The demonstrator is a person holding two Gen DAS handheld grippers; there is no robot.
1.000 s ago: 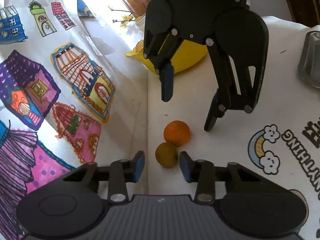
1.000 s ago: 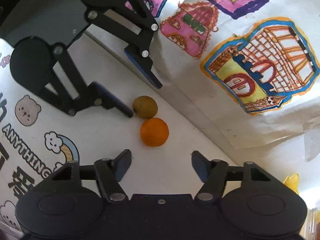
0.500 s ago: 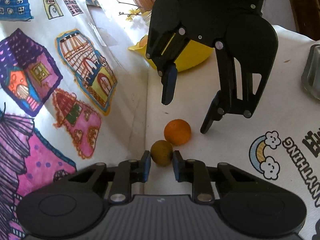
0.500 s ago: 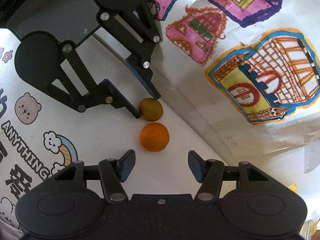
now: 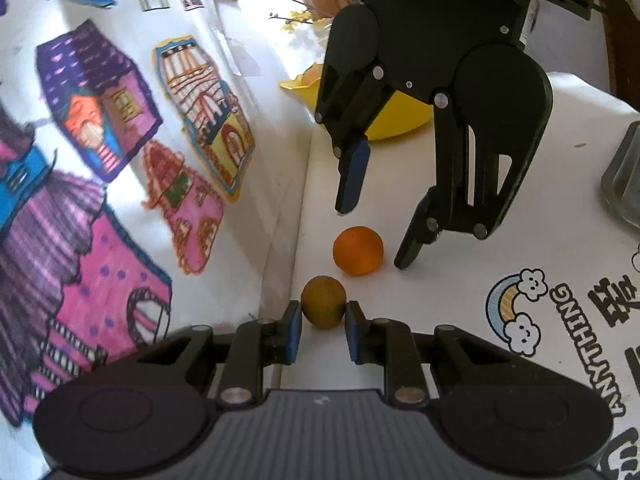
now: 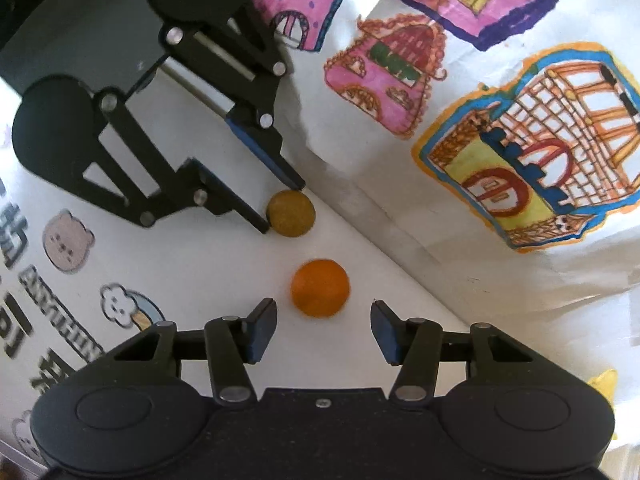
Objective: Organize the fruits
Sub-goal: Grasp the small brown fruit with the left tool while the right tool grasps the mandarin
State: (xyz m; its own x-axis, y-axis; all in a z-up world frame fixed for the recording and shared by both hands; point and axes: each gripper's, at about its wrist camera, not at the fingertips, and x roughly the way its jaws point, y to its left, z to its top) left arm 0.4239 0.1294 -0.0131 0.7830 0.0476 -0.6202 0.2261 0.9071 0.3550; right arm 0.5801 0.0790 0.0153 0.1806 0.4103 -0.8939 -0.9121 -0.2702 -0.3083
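Two small fruits lie on the white tablecloth, close to the wall and well apart from the yellow bowl, so by my reading the sorting has barely begun.

Farthest left in the left wrist view hangs the sheet of children's house drawings, running down to the table edge. Next to it, at the bottom, the left gripper is pinching the brownish-green fruit: both blue pads press on its flanks, one on each side. Whether the fruit rests on the cloth or is just clear of it I cannot tell. Just beyond it sits the orange, not touching the brownish one. The right gripper hangs over the orange from above, its fingers spread to either side; its jaws have just been closing in, with the orange between them, but the pads do not press on it yet. A grey container stands at the right edge.

From the right wrist view the same holds: the right gripper has clear gaps between both pads and the orange.

One piece of fruit seems to be in the bowl already. Left to do: finish the grasp on the orange, then carry both fruits to the bowl, presumably.
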